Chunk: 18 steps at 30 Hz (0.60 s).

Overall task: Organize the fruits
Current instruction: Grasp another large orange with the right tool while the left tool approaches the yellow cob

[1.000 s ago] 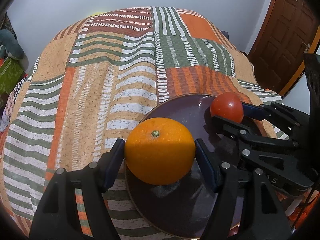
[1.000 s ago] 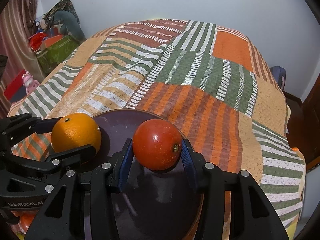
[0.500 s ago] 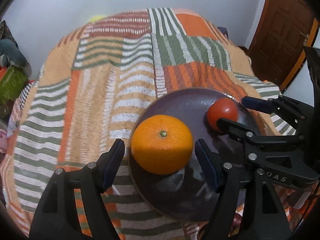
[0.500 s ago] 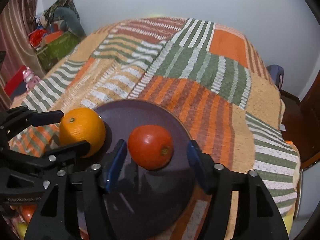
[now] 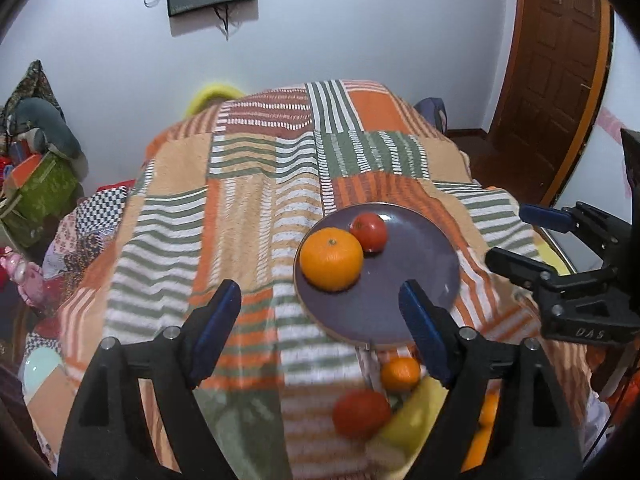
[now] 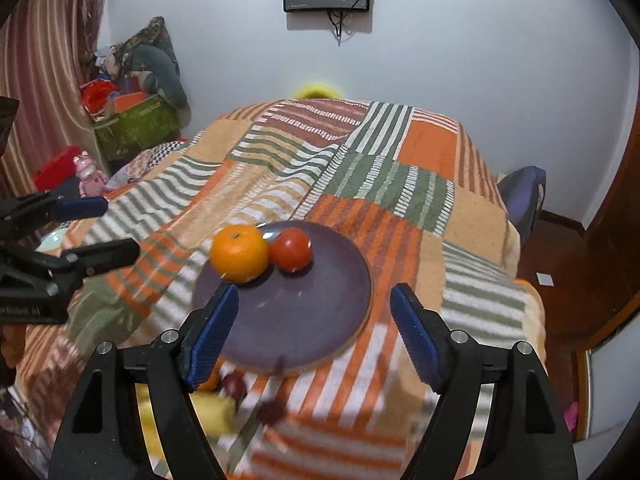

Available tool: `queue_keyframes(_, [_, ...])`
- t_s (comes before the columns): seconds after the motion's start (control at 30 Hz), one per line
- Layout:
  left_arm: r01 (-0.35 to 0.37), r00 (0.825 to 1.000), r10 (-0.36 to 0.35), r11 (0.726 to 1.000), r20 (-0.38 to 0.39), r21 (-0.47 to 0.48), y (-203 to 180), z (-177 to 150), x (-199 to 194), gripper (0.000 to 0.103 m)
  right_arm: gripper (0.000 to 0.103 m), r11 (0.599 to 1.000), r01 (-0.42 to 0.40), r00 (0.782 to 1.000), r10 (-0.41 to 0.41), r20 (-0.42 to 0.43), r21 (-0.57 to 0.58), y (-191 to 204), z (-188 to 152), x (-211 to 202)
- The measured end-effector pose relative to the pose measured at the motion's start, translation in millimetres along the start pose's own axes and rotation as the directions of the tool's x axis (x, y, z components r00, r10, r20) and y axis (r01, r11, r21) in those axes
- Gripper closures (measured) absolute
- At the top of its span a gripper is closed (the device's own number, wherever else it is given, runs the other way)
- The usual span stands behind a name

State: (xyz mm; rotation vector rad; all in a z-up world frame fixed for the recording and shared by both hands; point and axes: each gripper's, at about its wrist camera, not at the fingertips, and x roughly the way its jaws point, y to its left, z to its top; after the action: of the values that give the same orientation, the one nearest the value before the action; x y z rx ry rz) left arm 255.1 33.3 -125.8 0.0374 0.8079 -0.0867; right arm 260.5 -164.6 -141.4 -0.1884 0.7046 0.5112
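A purple plate (image 5: 404, 292) lies on the striped blanket and also shows in the right wrist view (image 6: 304, 320). On it rest an orange (image 5: 331, 259) (image 6: 239, 253) and a red tomato (image 5: 370, 232) (image 6: 291, 249), touching each other. My left gripper (image 5: 320, 320) is open and empty, raised above and behind the plate. My right gripper (image 6: 314, 324) is open and empty, also raised back from the plate. The right gripper shows in the left wrist view (image 5: 528, 236), and the left gripper in the right wrist view (image 6: 100, 228).
More fruit lies below the near edge: a small orange (image 5: 400, 374), a red fruit (image 5: 360, 414), a yellow fruit (image 5: 416, 420). The patchwork blanket (image 5: 248, 208) covers the bed. A door (image 5: 556, 72) is right, boxes and toys (image 6: 136, 120) left.
Both grippers let go of their fruit and opened wide, then pulled up and back. The orange and tomato now rest together on the plate.
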Motion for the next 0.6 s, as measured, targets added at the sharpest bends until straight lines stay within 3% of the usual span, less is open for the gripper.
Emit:
queue_keyframes(0.23, [0.016,1.0,-0.016,1.0,0.013,-0.002,-1,-43,-55,0.013,0.023,1.0,0.0,1.0,-0.001,0.023,0.028,12,-39,-41])
queue_keyframes(0.6, [0.04,0.999,-0.04,0.999,-0.037,0.007,-9,-98,-82,0.013,0.022,0.999,-0.039,0.998,0.039,-0.053,0.006,53,-98,-50])
